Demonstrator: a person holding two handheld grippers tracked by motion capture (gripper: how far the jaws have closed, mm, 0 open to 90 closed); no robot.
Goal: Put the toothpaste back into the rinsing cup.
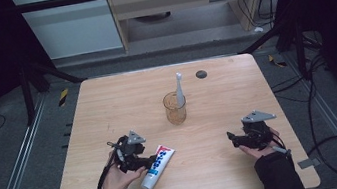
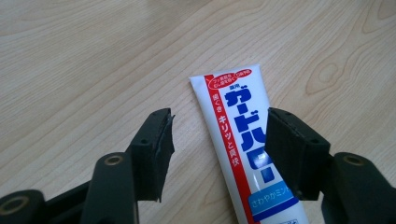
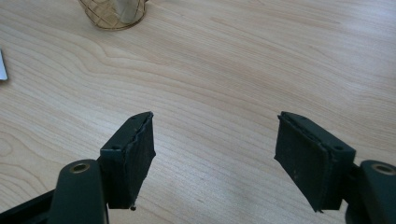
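Below, the left gripper (image 2: 217, 133) straddles the toothpaste tube (image 2: 243, 140) lying on the tabletop (image 2: 93, 56), fingers (image 2: 156, 144) released; the right gripper (image 3: 215, 158) likewise gapes over bare wood.

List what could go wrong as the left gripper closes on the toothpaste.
1. The left hand-held gripper is open with the tube off-centre, close to one jaw; closing may push it sideways rather than pinch it.
2. The tube lies flat on the table, so the jaws may scrape the wood or slide over it.
3. The cup holding a toothbrush stands beyond; a careless lift might tip it.
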